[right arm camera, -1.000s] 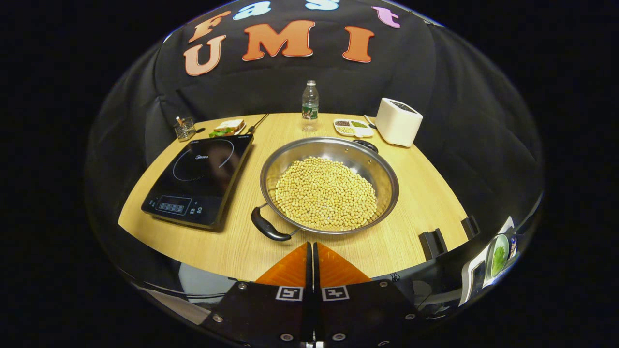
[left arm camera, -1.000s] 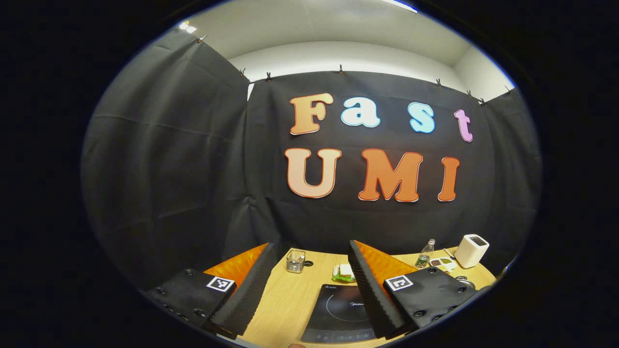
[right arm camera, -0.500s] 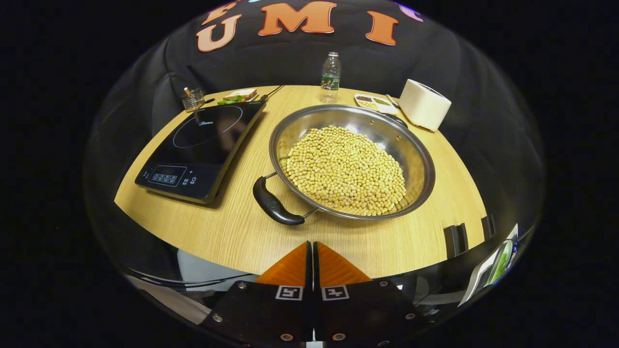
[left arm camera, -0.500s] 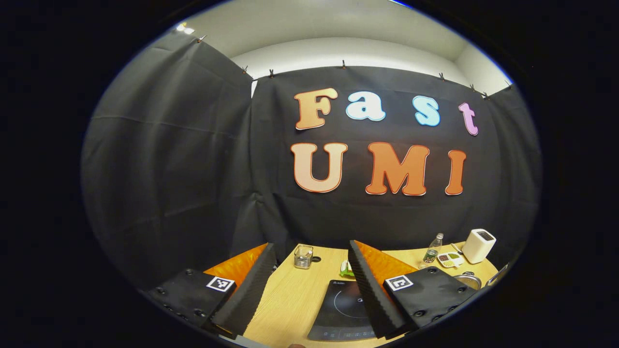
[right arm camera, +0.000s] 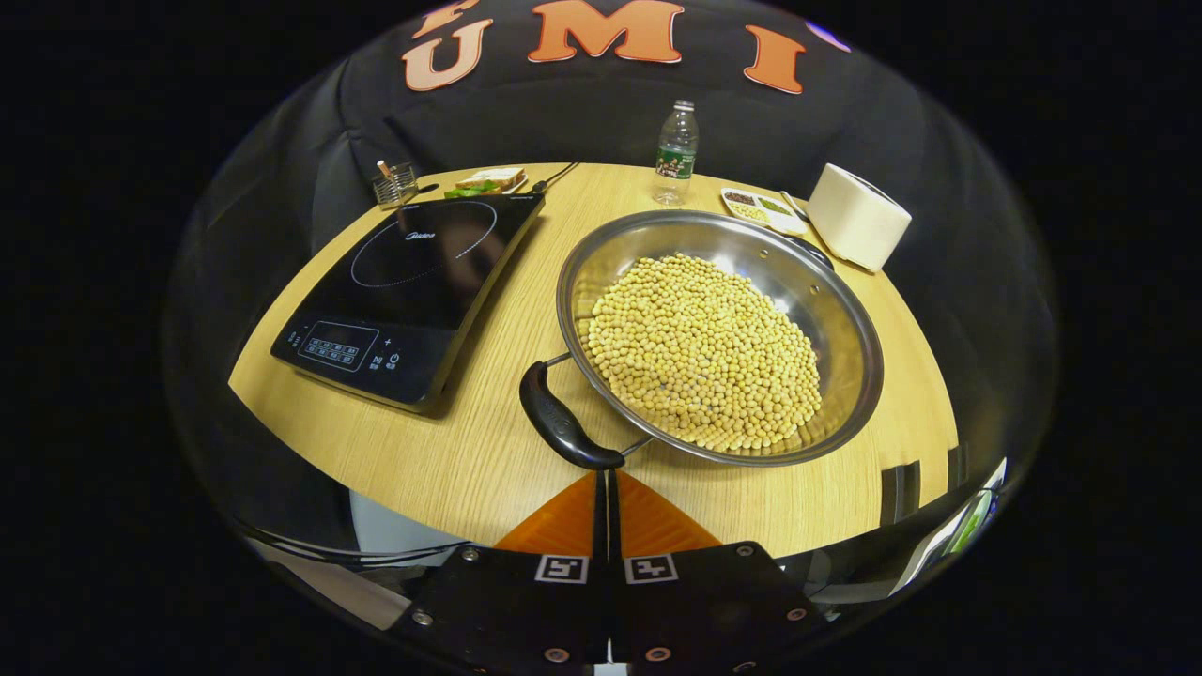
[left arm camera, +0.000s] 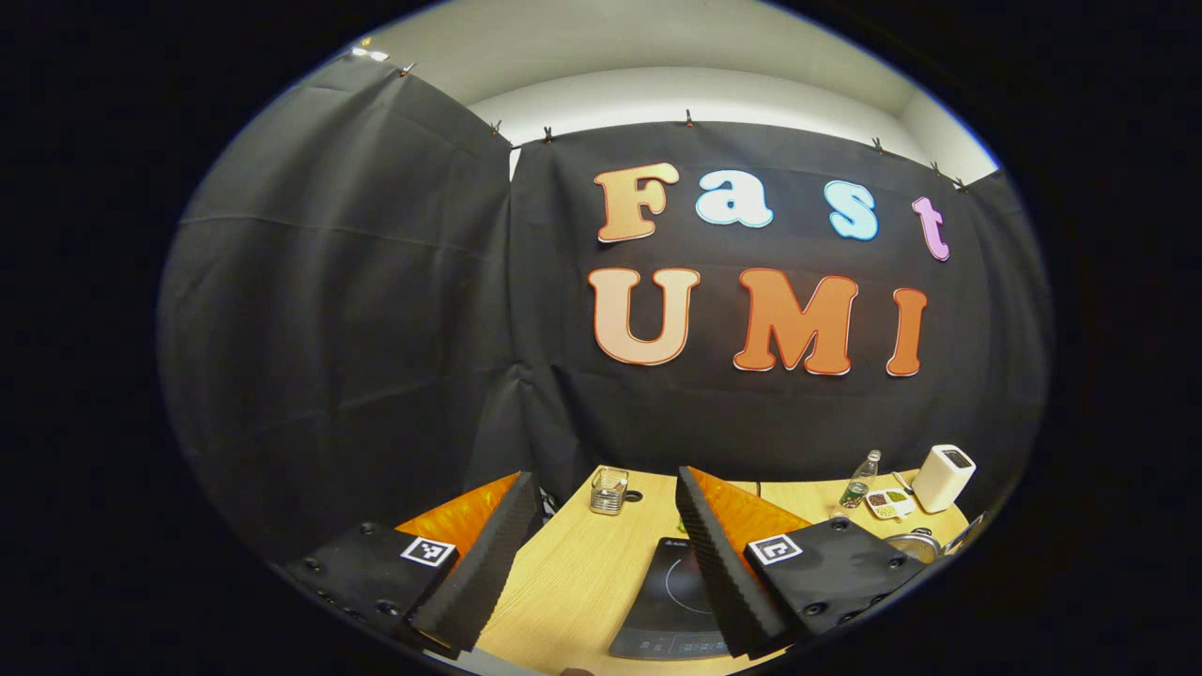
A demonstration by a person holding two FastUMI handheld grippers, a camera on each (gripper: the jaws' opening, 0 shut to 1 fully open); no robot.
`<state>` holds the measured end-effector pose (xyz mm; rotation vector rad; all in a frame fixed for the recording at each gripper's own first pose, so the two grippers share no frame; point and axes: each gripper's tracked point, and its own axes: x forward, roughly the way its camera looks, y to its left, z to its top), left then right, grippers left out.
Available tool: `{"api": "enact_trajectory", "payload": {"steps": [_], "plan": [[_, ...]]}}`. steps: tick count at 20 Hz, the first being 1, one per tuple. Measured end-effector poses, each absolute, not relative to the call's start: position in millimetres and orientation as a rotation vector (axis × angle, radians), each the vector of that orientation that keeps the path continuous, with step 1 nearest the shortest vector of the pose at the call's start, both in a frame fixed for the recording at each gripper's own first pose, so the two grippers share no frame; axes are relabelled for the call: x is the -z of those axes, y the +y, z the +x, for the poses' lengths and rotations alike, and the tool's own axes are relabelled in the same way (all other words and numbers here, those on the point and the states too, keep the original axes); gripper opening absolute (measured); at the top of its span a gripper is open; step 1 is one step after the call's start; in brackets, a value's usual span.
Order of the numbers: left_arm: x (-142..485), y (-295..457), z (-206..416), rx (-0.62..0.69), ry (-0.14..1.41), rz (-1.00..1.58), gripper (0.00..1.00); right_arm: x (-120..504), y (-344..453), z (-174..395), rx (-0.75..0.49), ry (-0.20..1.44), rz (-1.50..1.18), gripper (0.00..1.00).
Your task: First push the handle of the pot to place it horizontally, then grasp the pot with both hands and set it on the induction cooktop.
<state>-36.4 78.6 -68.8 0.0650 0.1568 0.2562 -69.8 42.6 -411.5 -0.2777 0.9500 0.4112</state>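
Induction cooktop (right arm camera: pixel 413 282): small white brand mark on the glass above the ring, too small to read | control panel (right arm camera: pixel 343 345): white icons and a power symbol, unreadable | water bottle (right arm camera: pixel 675 155): green label, text illegible | gripper bases: square black-and-white coded markers (right arm camera: pixel 560 568), no lettering

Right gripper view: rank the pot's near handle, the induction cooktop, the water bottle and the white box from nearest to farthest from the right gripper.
1. Pot's near handle, just ahead of the shut right gripper.
2. Induction cooktop, ahead on the left.
3. White box, far right, and water bottle, at the table's back edge: too close to call.
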Motion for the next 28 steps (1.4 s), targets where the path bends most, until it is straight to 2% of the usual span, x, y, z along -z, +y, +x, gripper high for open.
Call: {"api": "enact_trajectory", "payload": {"steps": [9,28], "plan": [[67,99,-40,-0.317,0.148,0.093,0.98,413,77,-58,-0.462,0.967,-0.236,0.0],[68,132,-51,-0.39,0.152,0.103,0.98,415,131,-22,-0.449,1.014,-0.064,0.0]]}}
